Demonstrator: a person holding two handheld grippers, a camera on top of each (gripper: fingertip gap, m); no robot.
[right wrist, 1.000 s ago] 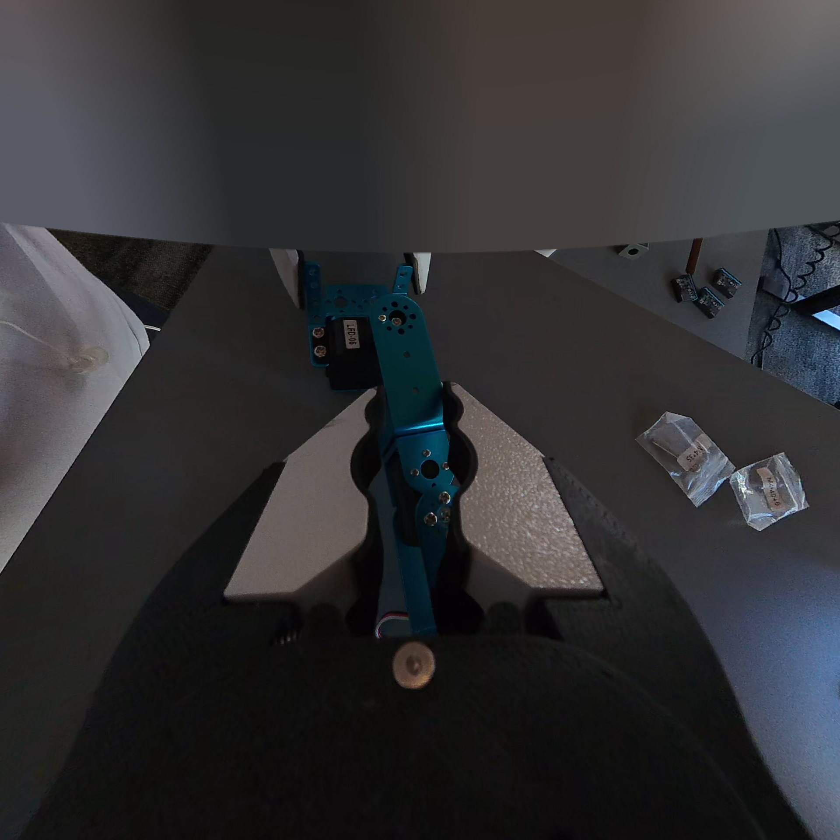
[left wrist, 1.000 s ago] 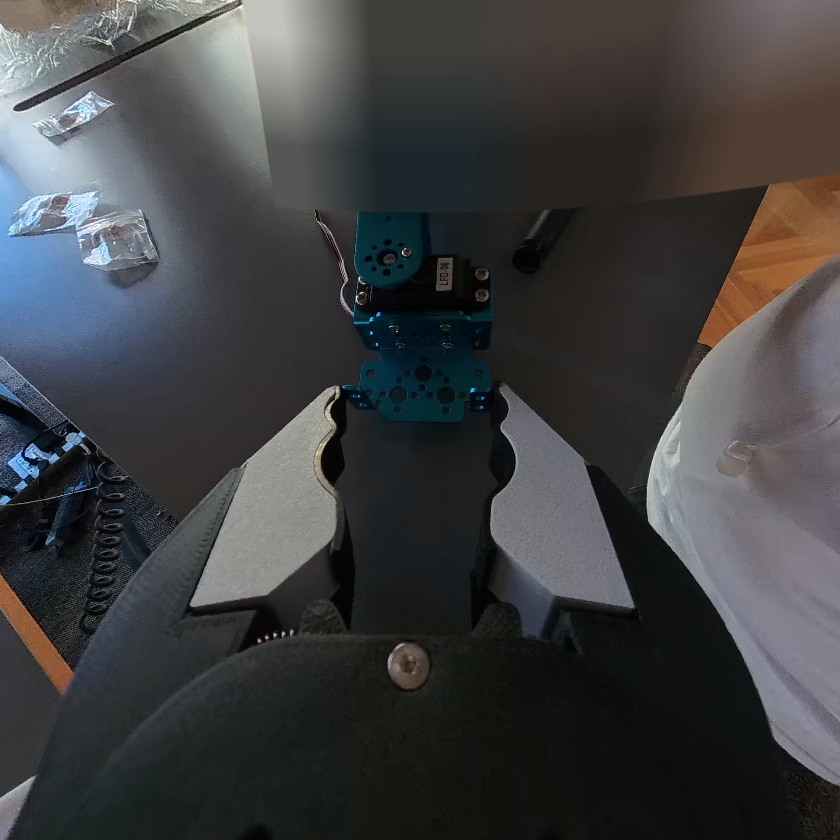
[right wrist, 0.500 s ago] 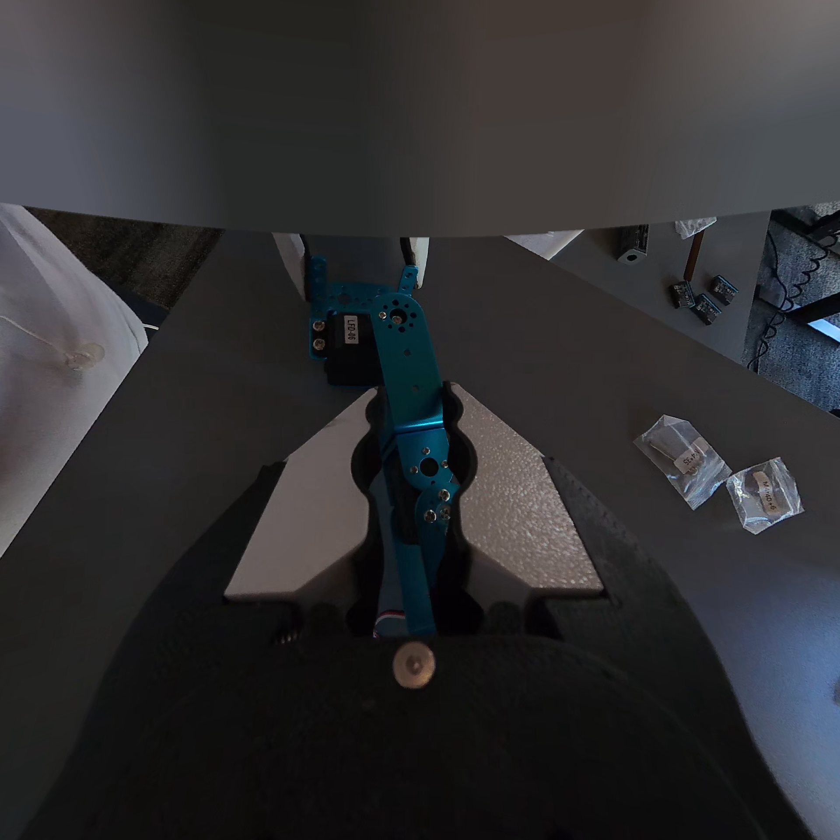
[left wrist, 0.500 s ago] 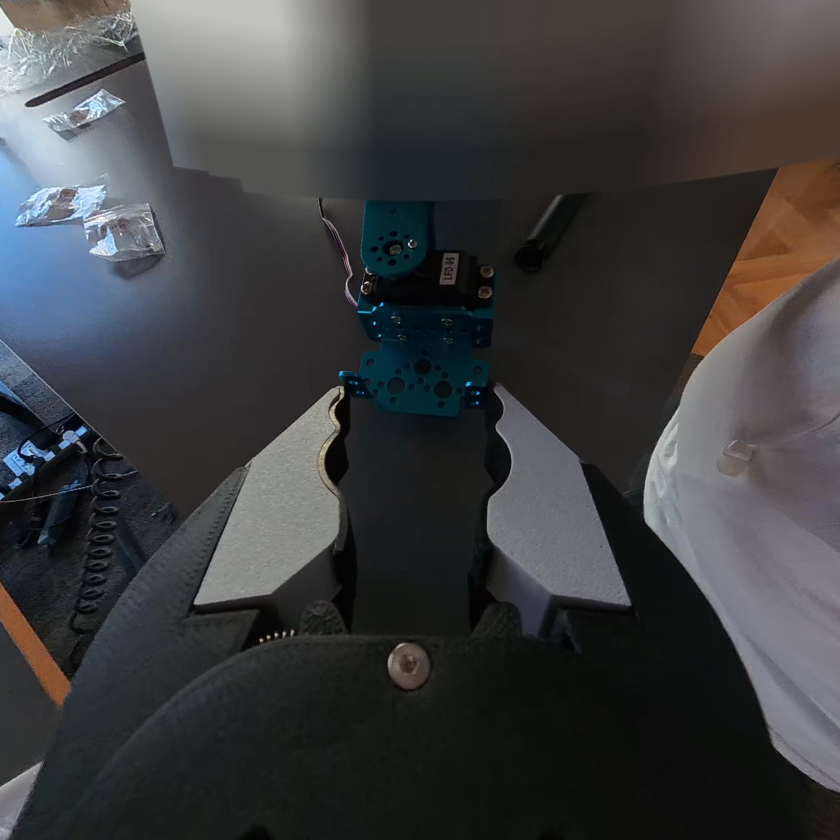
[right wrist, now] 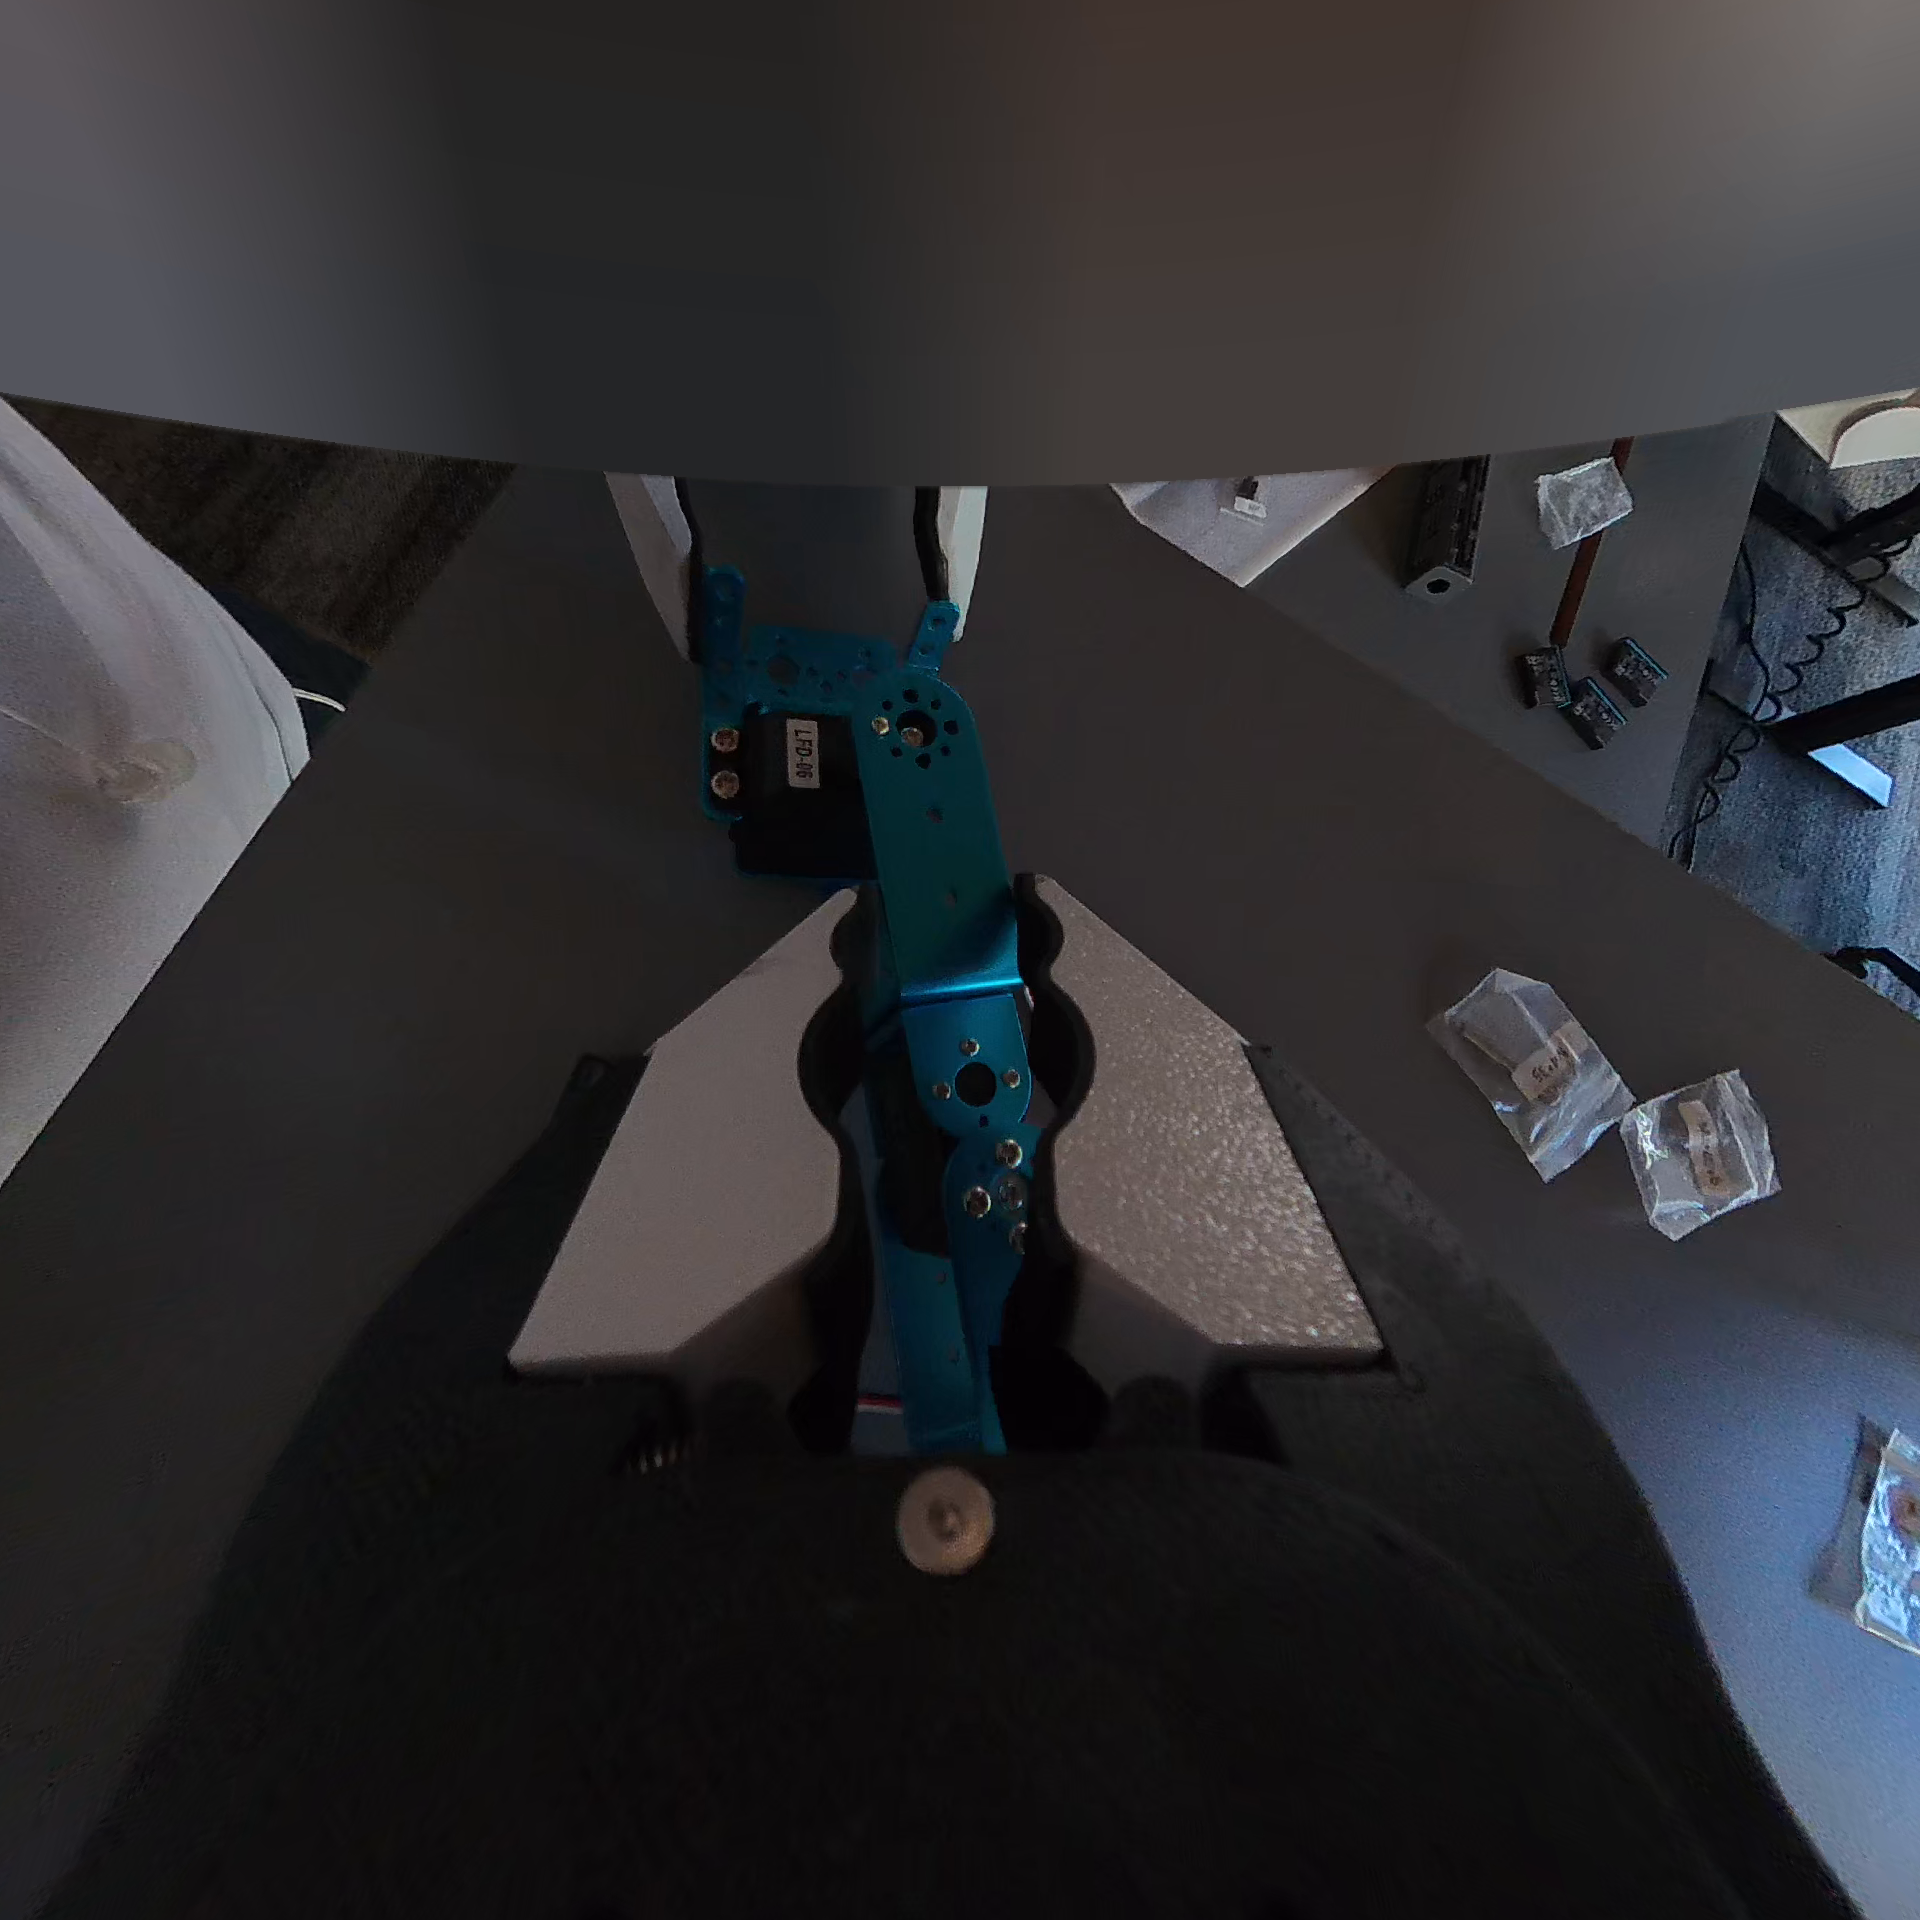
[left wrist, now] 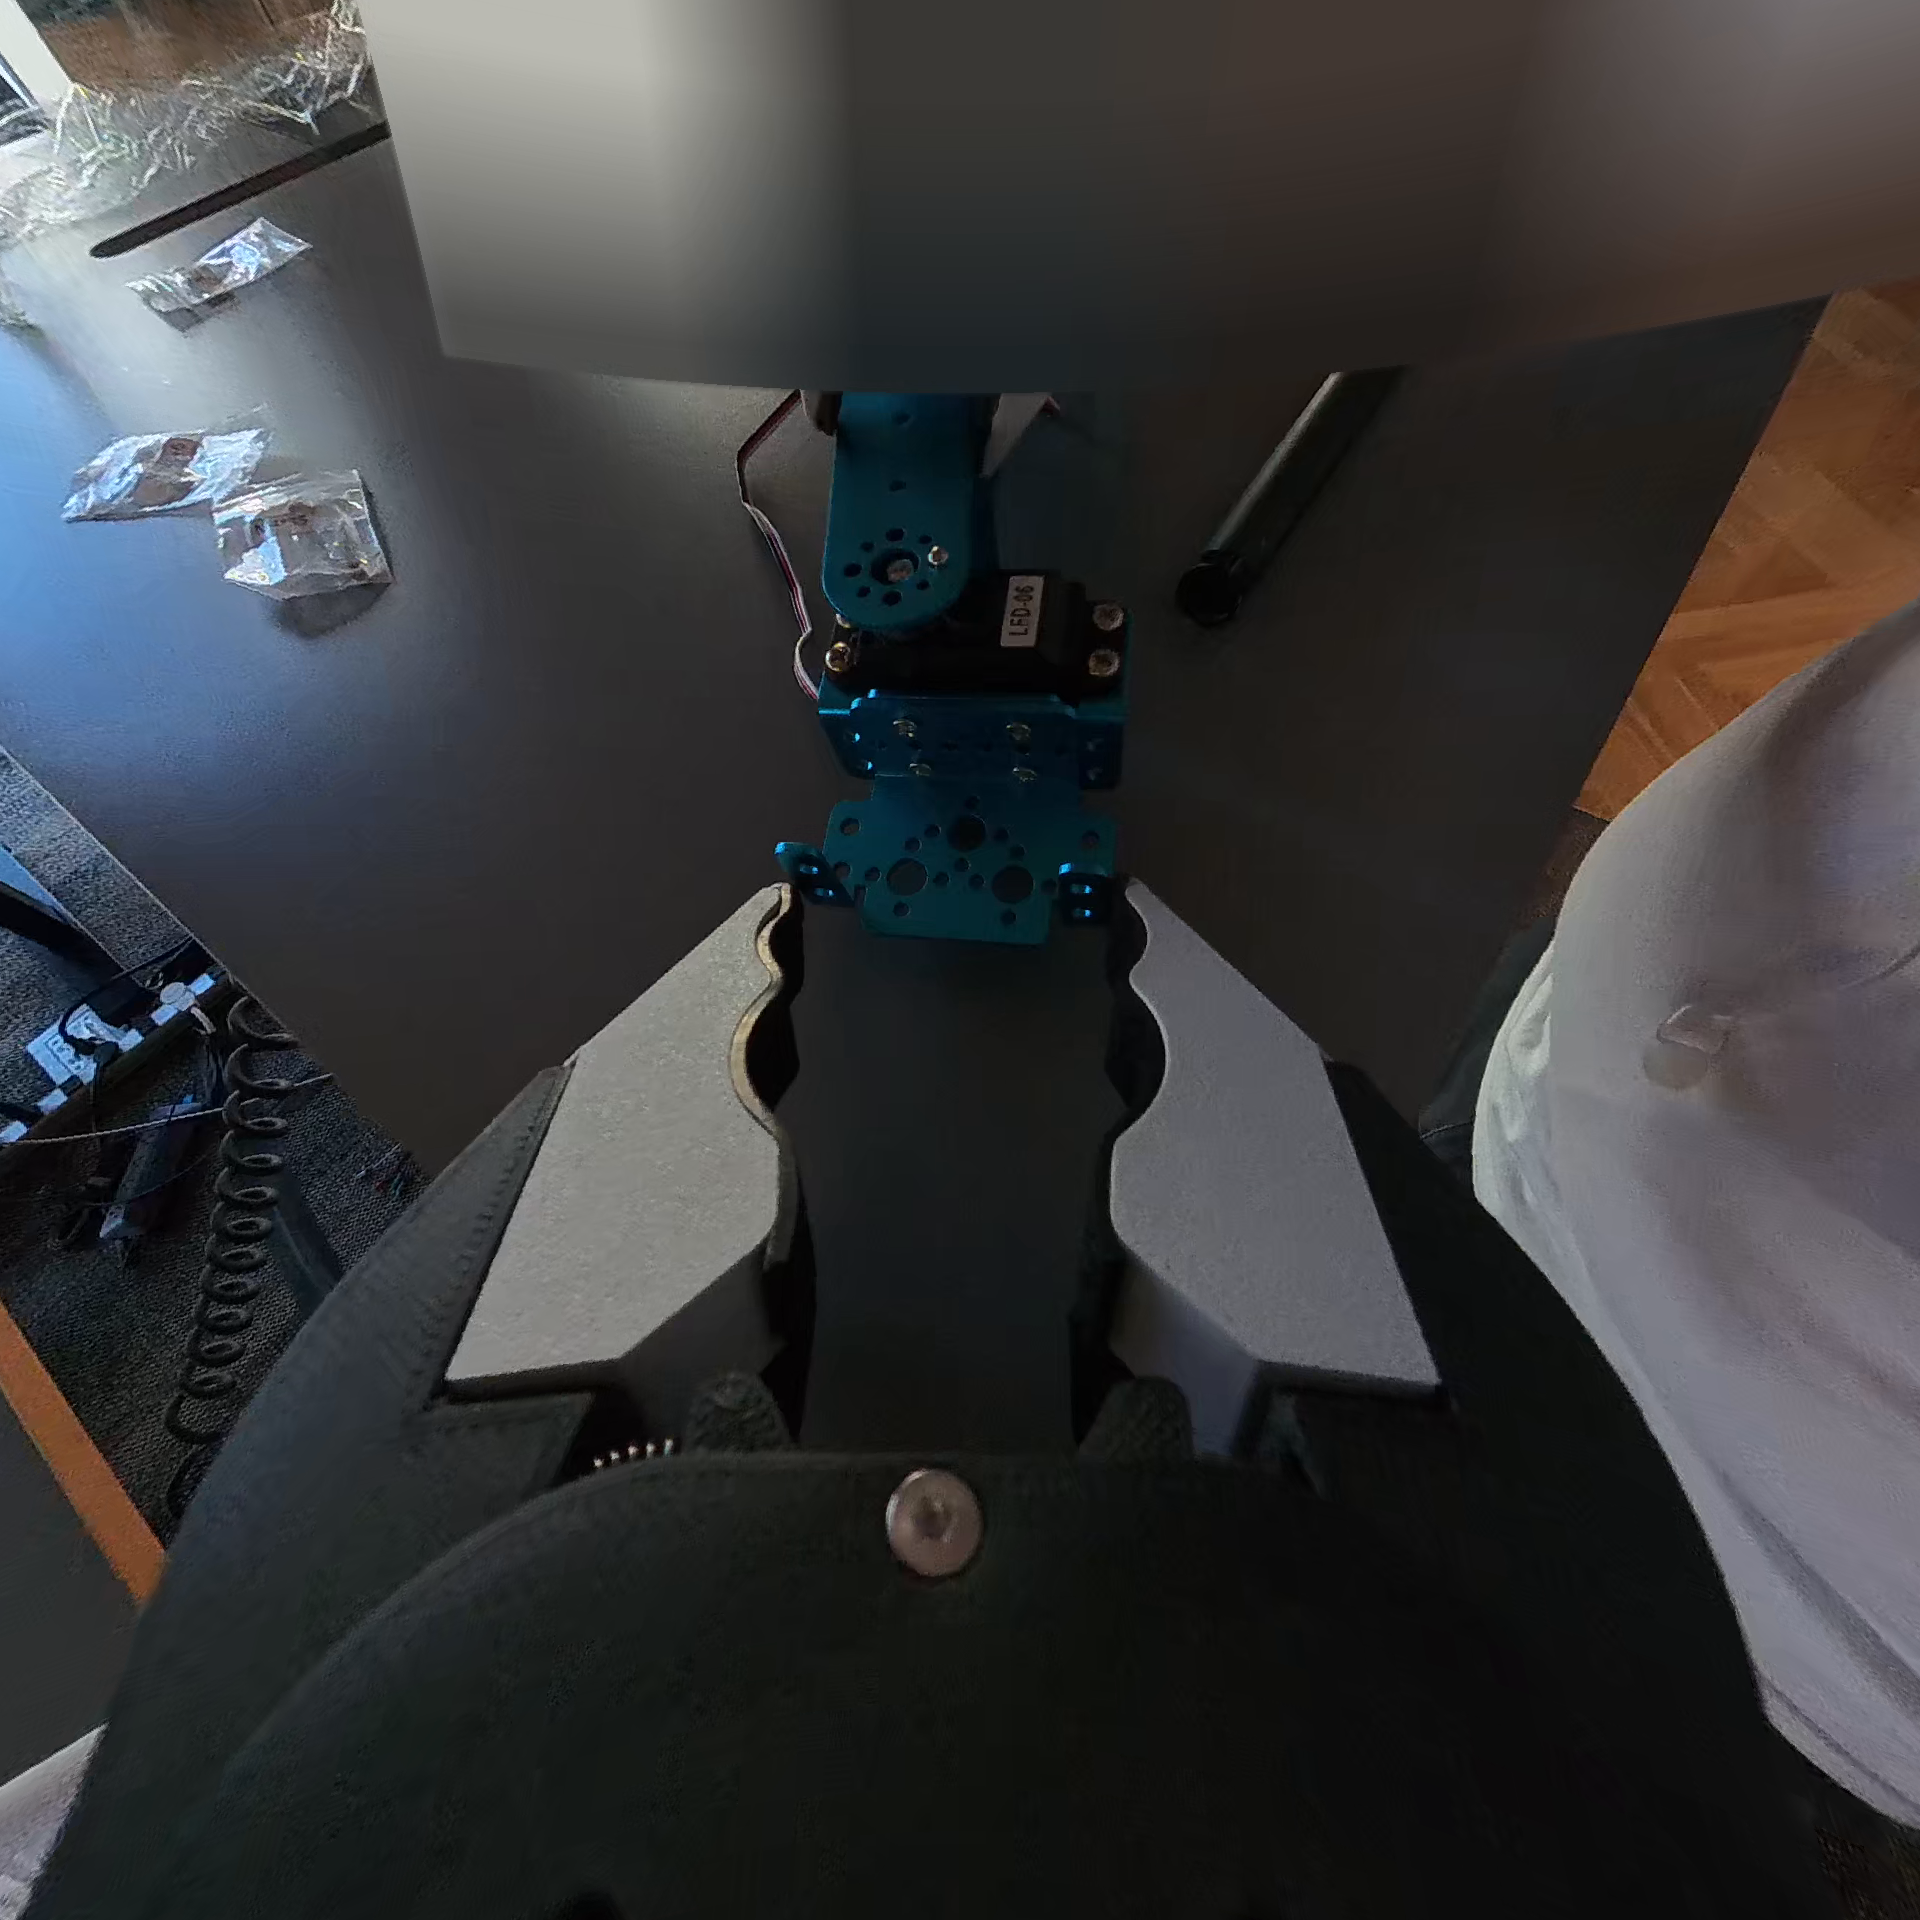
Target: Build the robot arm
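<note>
A blue metal bracket assembly with a black servo (left wrist: 966, 644) hangs above the dark table (left wrist: 468, 790) between both grippers. My left gripper (left wrist: 956, 899) has its fingertips pressed on the two side ears of the end plate (left wrist: 966, 873), jaws wide at the plate's width. My right gripper (right wrist: 943, 899) is shut on the long blue arm (right wrist: 940, 883) at the other end, with more linked brackets (right wrist: 977, 1101) lying back between its fingers. The left gripper's white fingers (right wrist: 646, 561) show beyond the servo (right wrist: 779, 769) in the right wrist view. A servo wire (left wrist: 774, 540) trails off the side.
Small clear plastic bags of parts lie on the table (left wrist: 301, 530) (left wrist: 166, 473) (right wrist: 1527, 1070) (right wrist: 1699, 1153). A black cylinder (left wrist: 1273, 499) lies past the assembly. Small black modules (right wrist: 1590, 686) sit far right. A person's white garment (left wrist: 1714, 1195) is close on one side. Cables lie on the floor (left wrist: 239, 1174). There is about 8 cm between the tips of the two grippers.
Both grippers and the assembly have shifted together a little over the table; the background slid and more of the far table edge shows. Both holds look the same.
</note>
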